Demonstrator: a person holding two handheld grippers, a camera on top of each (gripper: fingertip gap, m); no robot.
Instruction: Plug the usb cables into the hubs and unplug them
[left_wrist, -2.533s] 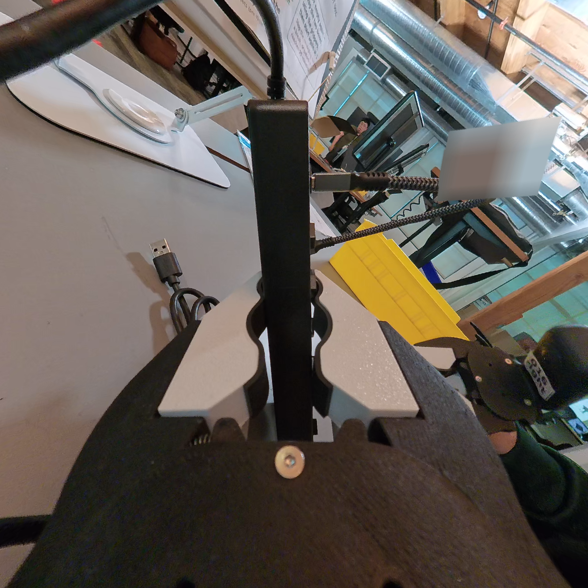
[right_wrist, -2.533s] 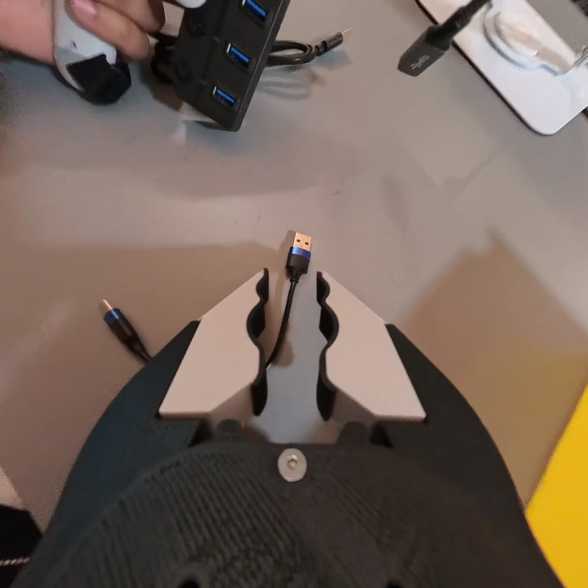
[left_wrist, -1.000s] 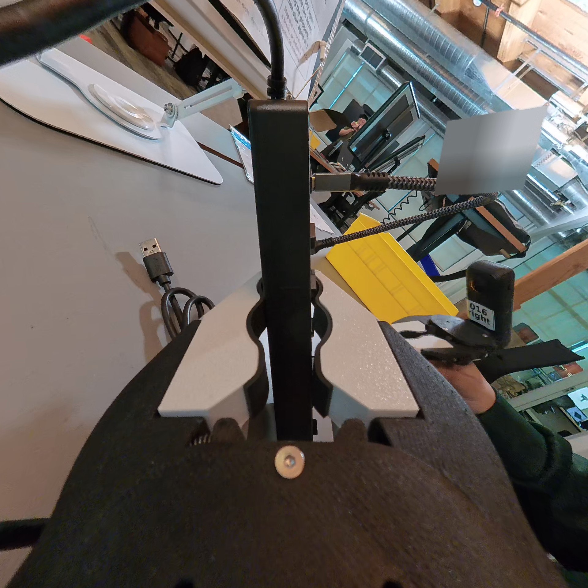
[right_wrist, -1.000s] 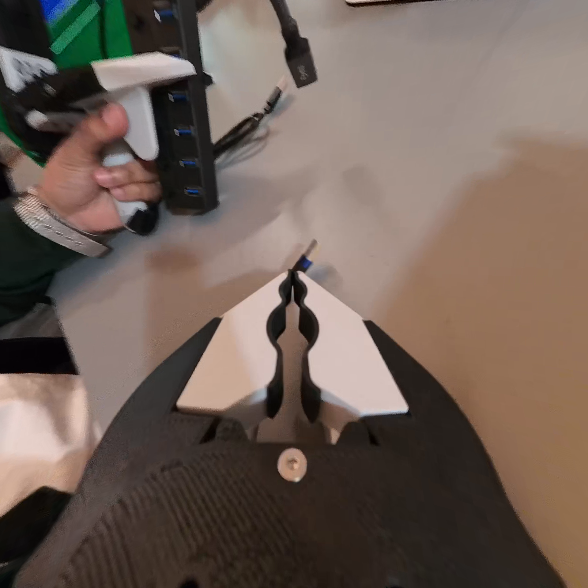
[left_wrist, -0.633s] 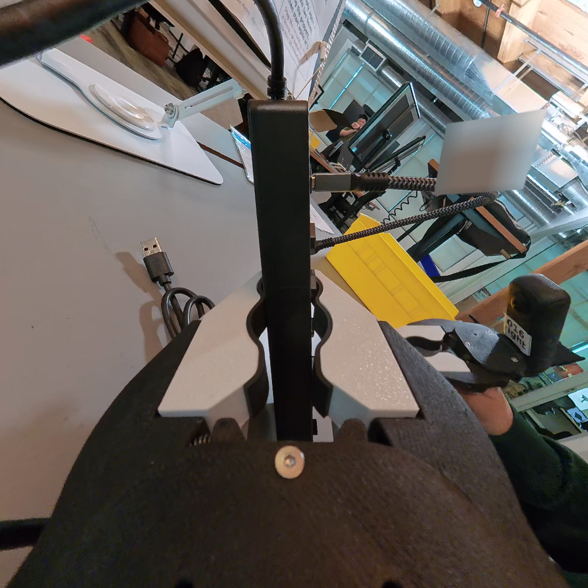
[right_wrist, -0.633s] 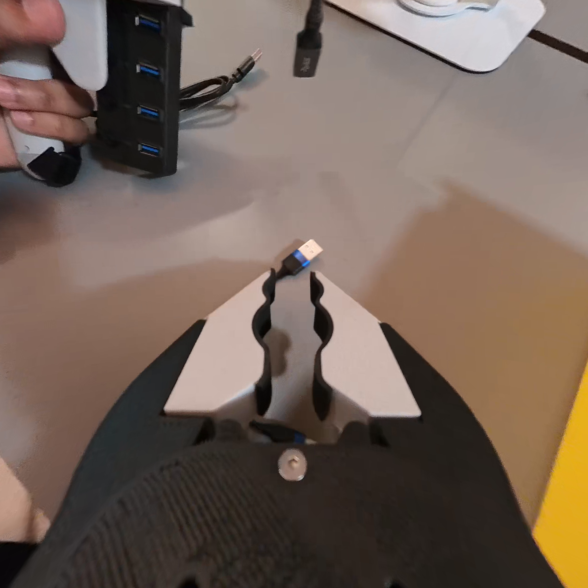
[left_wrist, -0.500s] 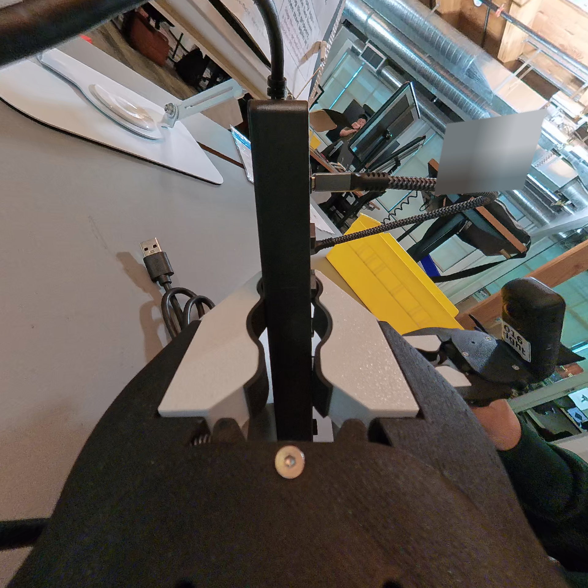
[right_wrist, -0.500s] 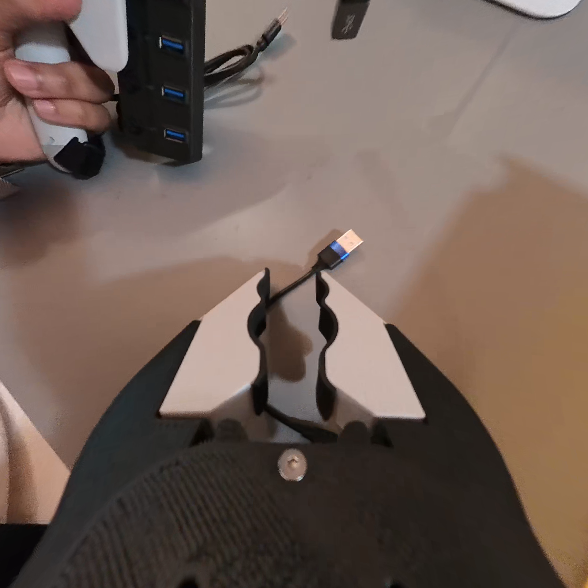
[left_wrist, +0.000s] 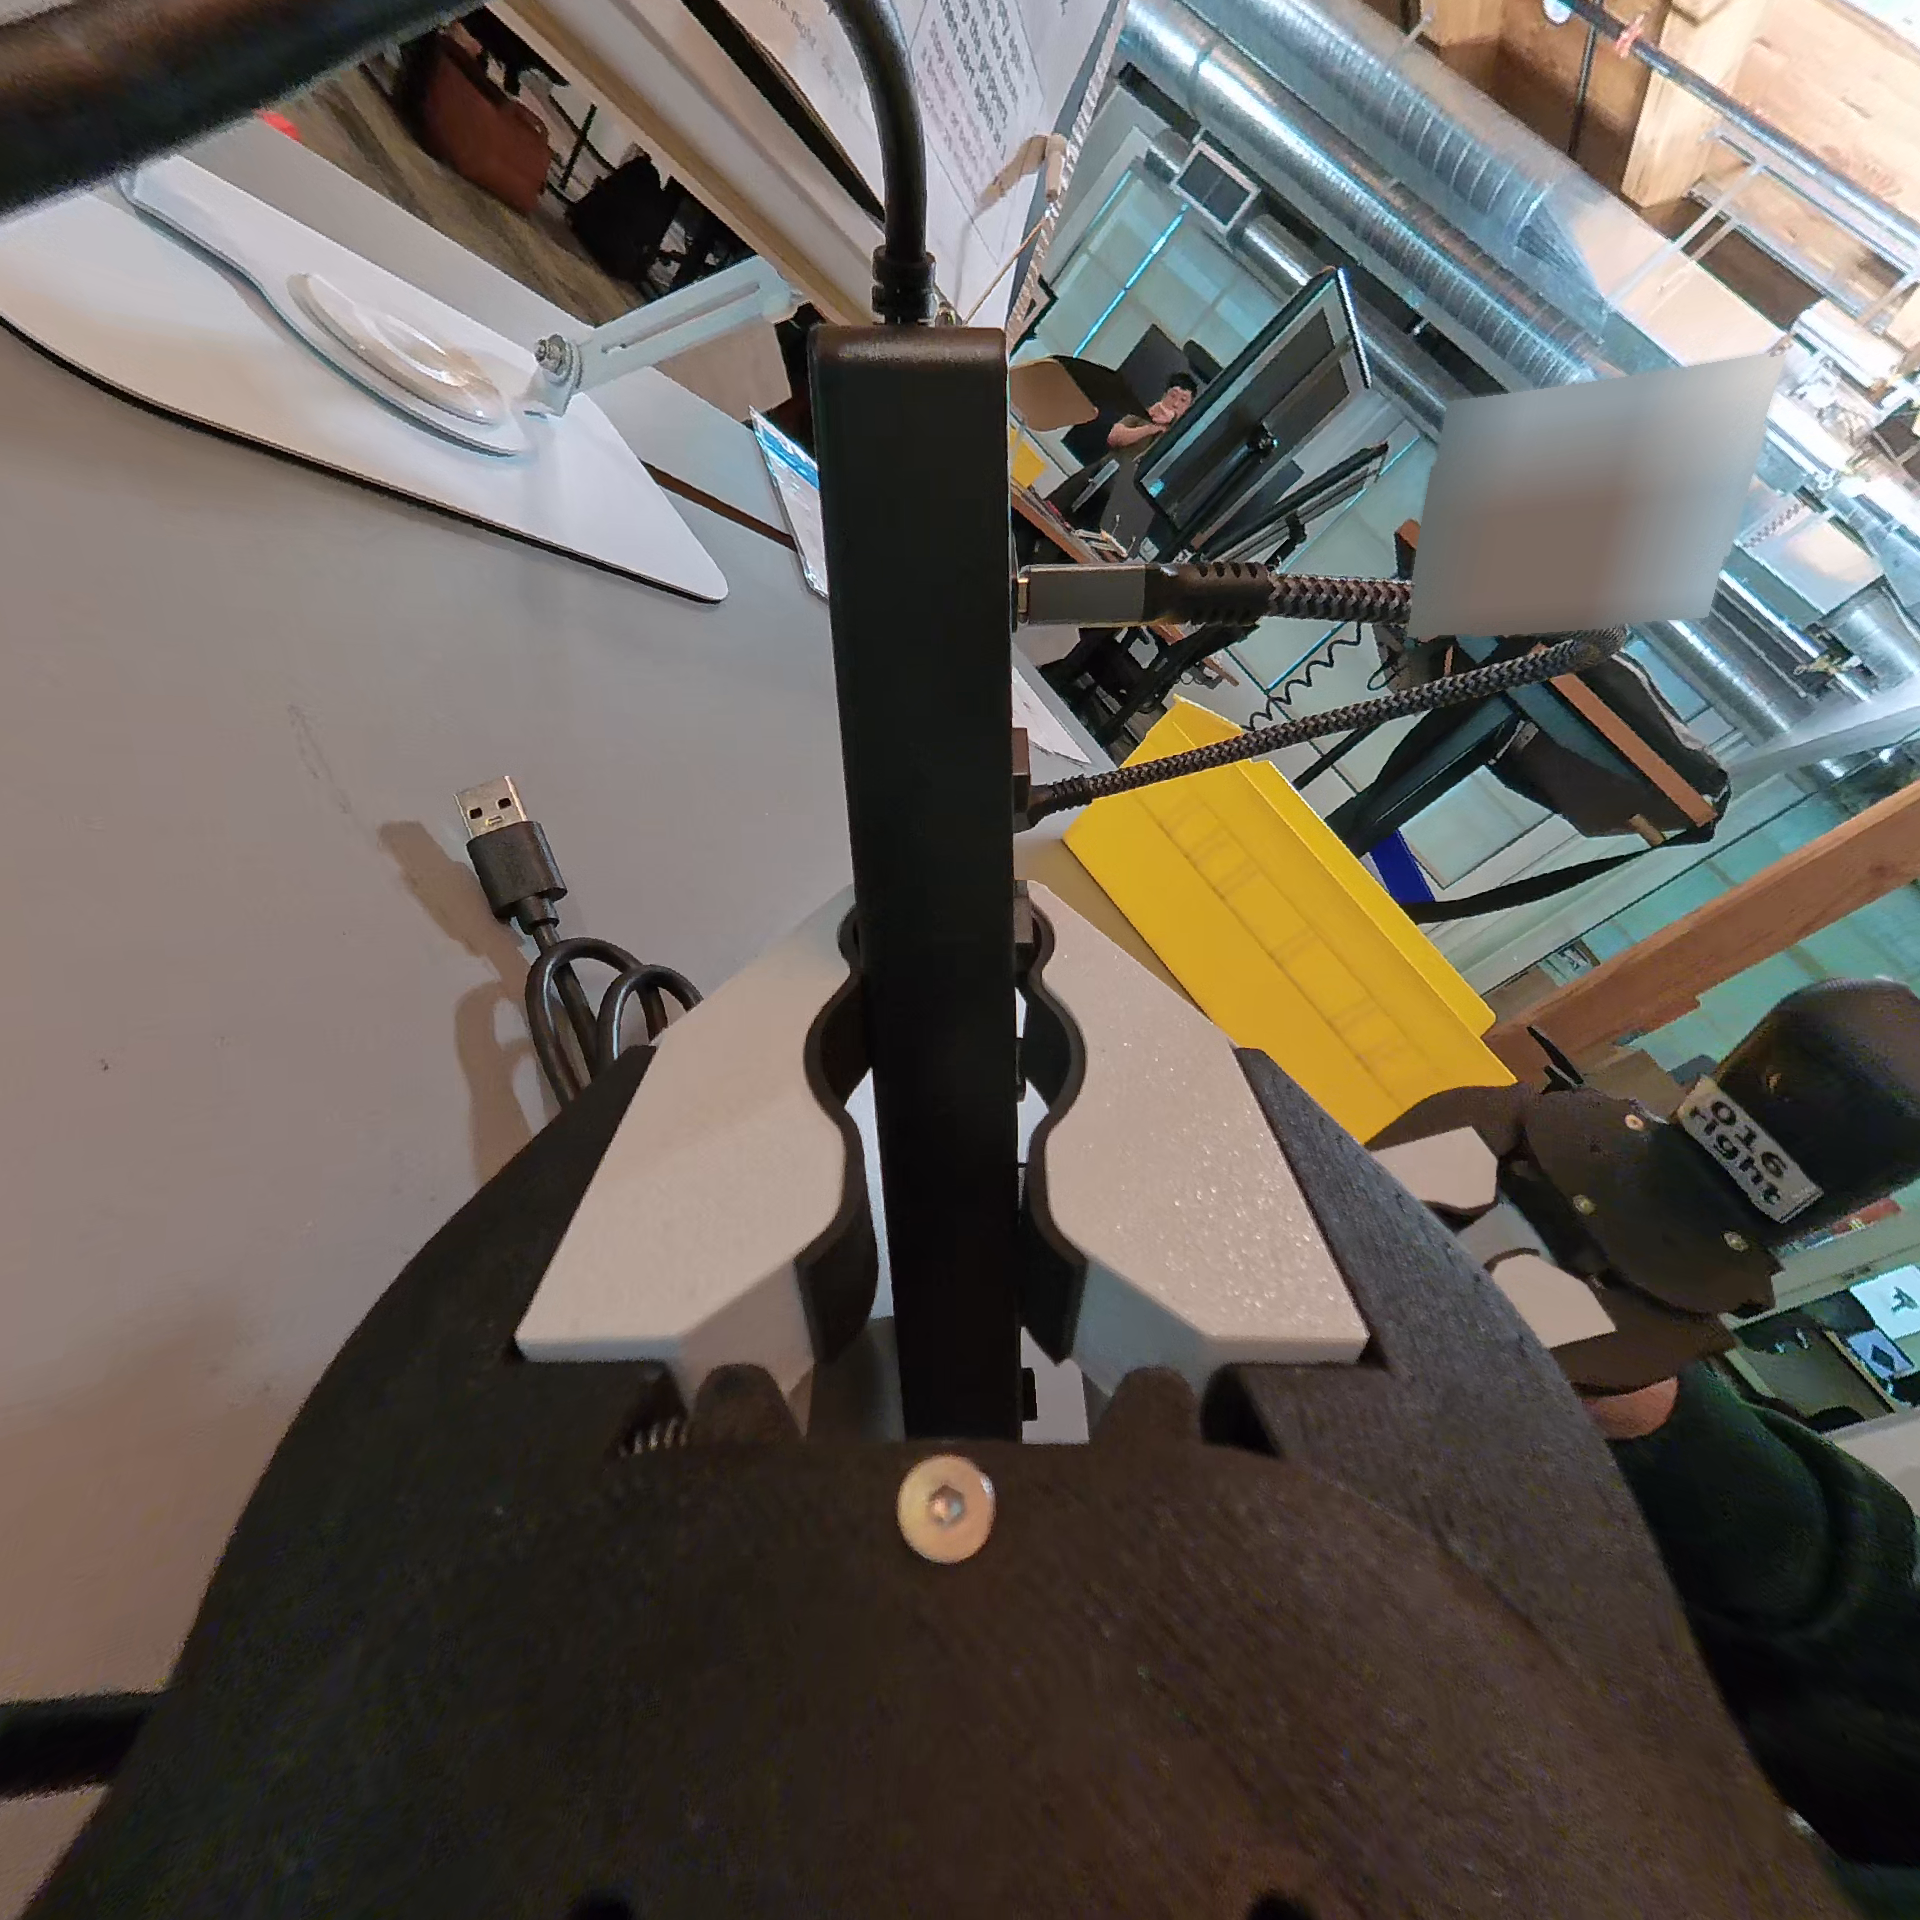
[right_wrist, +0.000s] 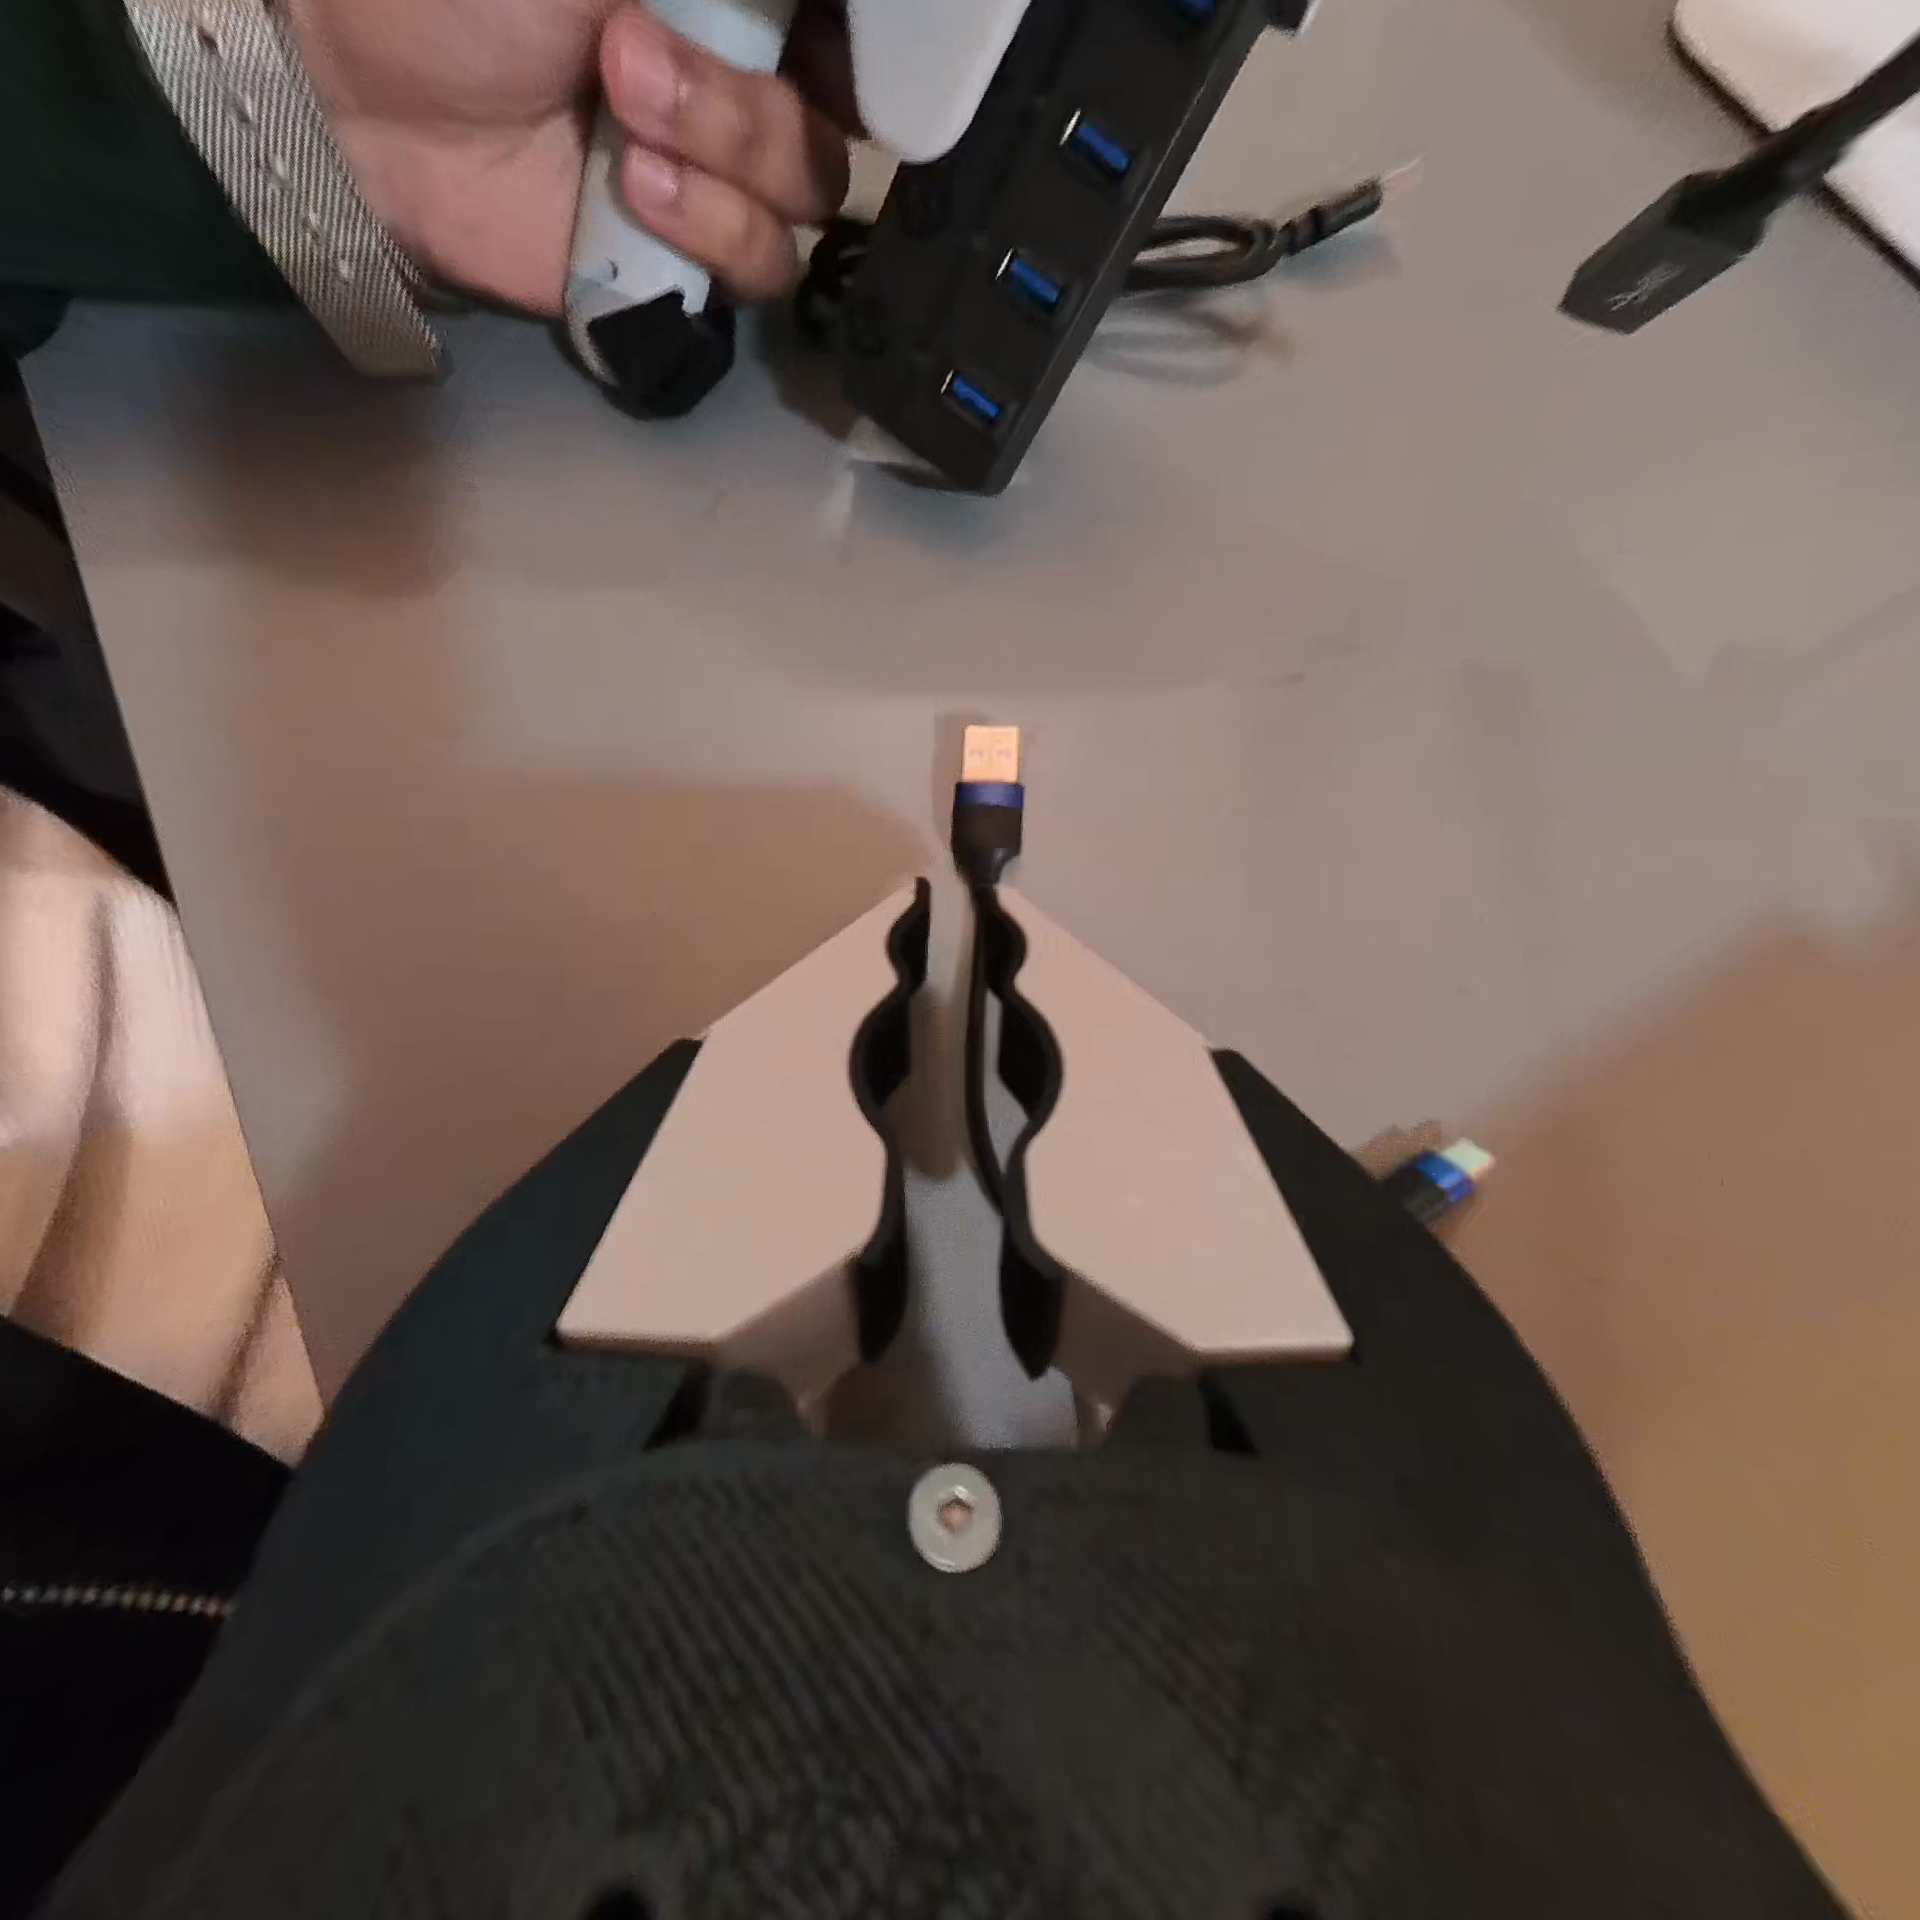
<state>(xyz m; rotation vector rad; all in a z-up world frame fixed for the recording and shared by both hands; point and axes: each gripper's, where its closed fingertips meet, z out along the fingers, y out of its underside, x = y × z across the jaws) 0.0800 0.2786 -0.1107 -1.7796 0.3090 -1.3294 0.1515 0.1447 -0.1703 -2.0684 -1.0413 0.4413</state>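
Left claw (left_wrist: 940, 935) clamped around upright hub (left_wrist: 914, 727)

The hub (left_wrist: 914, 727) is black with blue ports (right_wrist: 1099, 145). One plug (right_wrist: 988, 792) has a blue collar; the bin (left_wrist: 1278, 935) is yellow.

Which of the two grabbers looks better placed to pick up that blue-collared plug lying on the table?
The right gripper. Its jaws stand open with the blue-collared plug just past its tips and the cable running between its fingers. The left gripper is busy, shut on the black hub, so it probably cannot help.
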